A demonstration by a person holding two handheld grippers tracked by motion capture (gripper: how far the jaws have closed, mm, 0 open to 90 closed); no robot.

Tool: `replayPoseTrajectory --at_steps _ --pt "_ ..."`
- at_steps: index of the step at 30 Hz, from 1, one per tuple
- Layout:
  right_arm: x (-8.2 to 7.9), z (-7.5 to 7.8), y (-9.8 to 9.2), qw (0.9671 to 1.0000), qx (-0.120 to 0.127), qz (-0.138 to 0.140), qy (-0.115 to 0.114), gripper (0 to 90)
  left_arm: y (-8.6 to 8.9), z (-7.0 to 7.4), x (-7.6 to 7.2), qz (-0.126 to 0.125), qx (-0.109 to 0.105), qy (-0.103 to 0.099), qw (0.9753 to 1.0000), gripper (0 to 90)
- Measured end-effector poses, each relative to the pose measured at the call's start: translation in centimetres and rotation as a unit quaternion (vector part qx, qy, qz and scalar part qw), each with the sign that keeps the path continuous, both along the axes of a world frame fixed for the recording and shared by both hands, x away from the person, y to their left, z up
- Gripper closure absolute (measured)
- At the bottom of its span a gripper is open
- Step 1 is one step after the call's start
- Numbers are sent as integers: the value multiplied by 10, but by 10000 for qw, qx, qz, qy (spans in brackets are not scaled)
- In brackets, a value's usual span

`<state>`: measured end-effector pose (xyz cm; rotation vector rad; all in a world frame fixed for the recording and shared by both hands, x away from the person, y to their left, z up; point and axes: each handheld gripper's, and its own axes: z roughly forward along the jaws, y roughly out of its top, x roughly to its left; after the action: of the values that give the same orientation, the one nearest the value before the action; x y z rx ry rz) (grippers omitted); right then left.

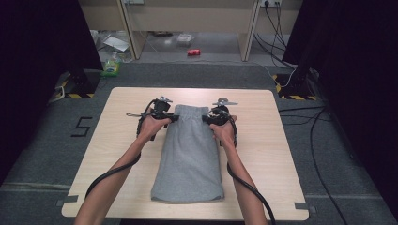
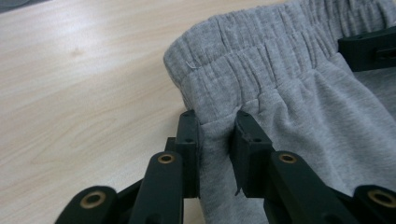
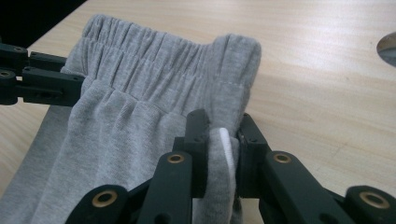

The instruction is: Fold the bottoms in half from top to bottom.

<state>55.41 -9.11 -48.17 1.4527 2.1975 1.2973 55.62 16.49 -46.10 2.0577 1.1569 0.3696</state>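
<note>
grey shorts (image 1: 190, 154) flat mid-tabletop (image 1: 263, 154), waistband far end | left tongs (image 2: 217, 135) and right tongs (image 3: 219, 135) each clenched on a waistband corner | soft, light, limp; hold at elastic band

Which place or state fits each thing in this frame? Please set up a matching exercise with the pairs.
Things:
1. left gripper
2. right gripper
3. grey shorts
4. red can

Places or states:
A. on the floor beyond the table
B. lying flat along the table's middle, waistband at the far end
C. jaws pinching the waistband corner where a white label shows
D. jaws pinching the waistband corner with only grey cloth between them

Pairs: 1-D, 2-C, 3-B, 4-A
</note>
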Motion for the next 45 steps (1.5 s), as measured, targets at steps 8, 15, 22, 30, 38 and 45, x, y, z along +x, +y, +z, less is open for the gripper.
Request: replayPoseTrajectory --at_steps 8,15,22,30,38,45 --pt "-5 18 -4 9997 132 99 -182 784 6 16 -4 -85 -220 -112 9997 740" --pt "-17 32 -8 9984 266 328 -373 784 13 30 -17 -344 -318 -272 9985 740" --pt "-39 43 -13 9965 249 556 -576 784 17 39 -42 -608 -427 -487 9961 740" --pt "-74 51 -18 9931 320 808 -792 784 24 42 -80 -891 -542 -665 9923 740" --pt "-113 54 -22 9889 346 1026 -1018 784 29 44 -119 -1186 -633 -886 9870 739" --pt "-145 49 -24 9864 355 1153 -1114 784 32 35 -150 -1382 -712 -973 9830 739"
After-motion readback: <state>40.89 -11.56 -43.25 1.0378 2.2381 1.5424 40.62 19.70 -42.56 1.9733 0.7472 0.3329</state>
